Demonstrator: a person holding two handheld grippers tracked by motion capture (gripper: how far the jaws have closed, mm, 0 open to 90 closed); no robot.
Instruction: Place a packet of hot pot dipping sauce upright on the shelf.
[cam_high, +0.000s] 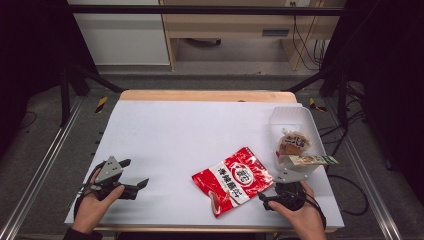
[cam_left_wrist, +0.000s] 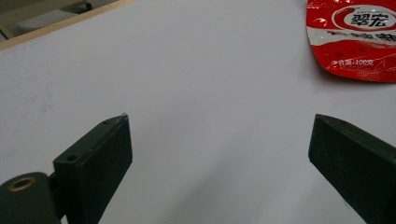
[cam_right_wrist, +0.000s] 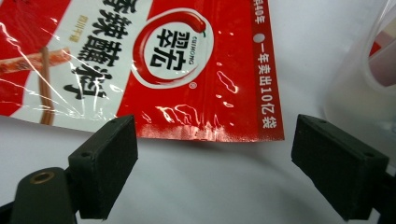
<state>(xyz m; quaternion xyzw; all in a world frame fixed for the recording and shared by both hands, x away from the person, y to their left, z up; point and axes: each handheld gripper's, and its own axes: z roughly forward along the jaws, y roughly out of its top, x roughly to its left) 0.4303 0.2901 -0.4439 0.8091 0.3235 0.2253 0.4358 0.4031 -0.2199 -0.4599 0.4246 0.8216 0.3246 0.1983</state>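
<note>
a: what were the right gripper (cam_right_wrist: 215, 154)'s fingers (cam_right_wrist: 105, 163) doing?
b: spread wide, gripping nothing, just short of the red snack bag (cam_right_wrist: 154, 65)'s edge.
a: and the left gripper (cam_left_wrist: 219, 154)?
b: wide too, empty, well left of the bag lying near-right on the white table (cam_high: 170, 135), beside the clear tub (cam_high: 295, 120).
</note>
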